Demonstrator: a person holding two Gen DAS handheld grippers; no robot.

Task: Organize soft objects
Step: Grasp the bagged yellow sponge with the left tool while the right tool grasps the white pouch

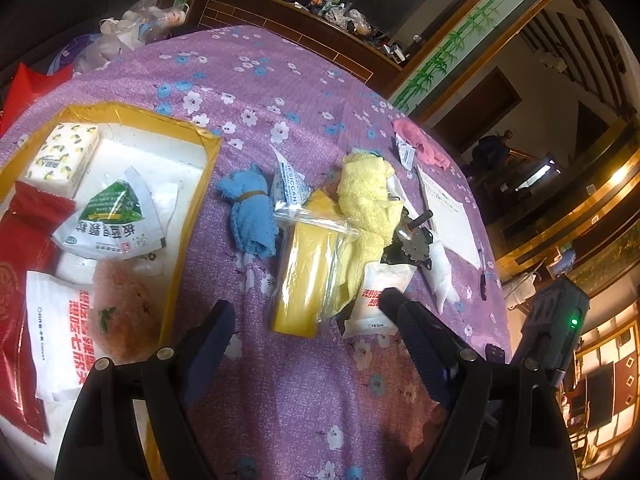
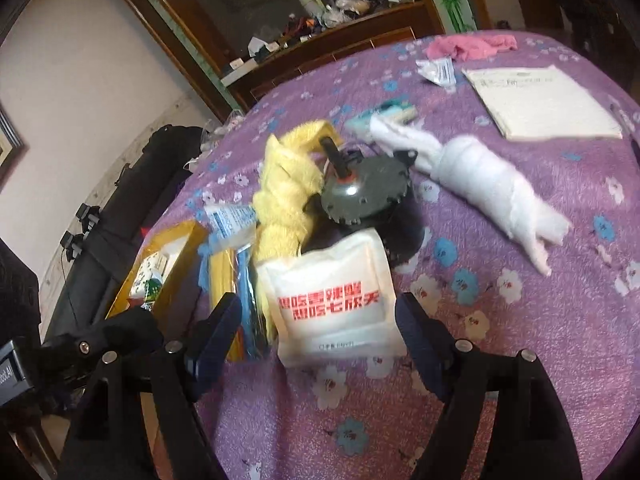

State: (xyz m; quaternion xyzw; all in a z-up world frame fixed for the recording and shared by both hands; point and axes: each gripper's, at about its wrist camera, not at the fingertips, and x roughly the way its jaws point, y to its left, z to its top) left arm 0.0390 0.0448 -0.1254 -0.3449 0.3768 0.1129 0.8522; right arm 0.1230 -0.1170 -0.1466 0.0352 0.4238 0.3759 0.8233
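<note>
- Dark-blue fingers [image 2: 218,320] of the right gripper [image 2: 318,322] stand spread on either side of a white pouch with red print [image 2: 330,300], the nearest thing to that camera; the pads look clear of its edges, so it is bracketed but not gripped.
- That pouch lies flat on the purple floral cloth [image 2: 520,340], its far edge tucked against a dark round motor-like part [image 2: 354,196] and its left side against a yellow towel [image 2: 286,184].
- Left gripper [image 1: 308,320] also hangs released and empty above the cloth, just short of a yellow roll in a clear zip bag [image 1: 304,276].
- Judging by the task, the step in hand is taking the pouch to the yellow-rimmed tray [image 1: 208,168], which already holds a lemon-print tissue pack [image 1: 64,156], a green-and-white sachet [image 1: 116,216] and a matching white pouch [image 1: 56,320].
- To do it well: come lower so the pads meet the pouch mid-body, squeeze only until the film puckers, and lift straight up before moving sideways.
- Risk, as I judge it: the left finger may snag the zip bag or towel and drag them along; the hard motor part should stay behind.
- Loose cloths remain: a blue bundle [image 1: 248,212], a white roll [image 2: 492,184], a pink rag [image 2: 472,46].
</note>
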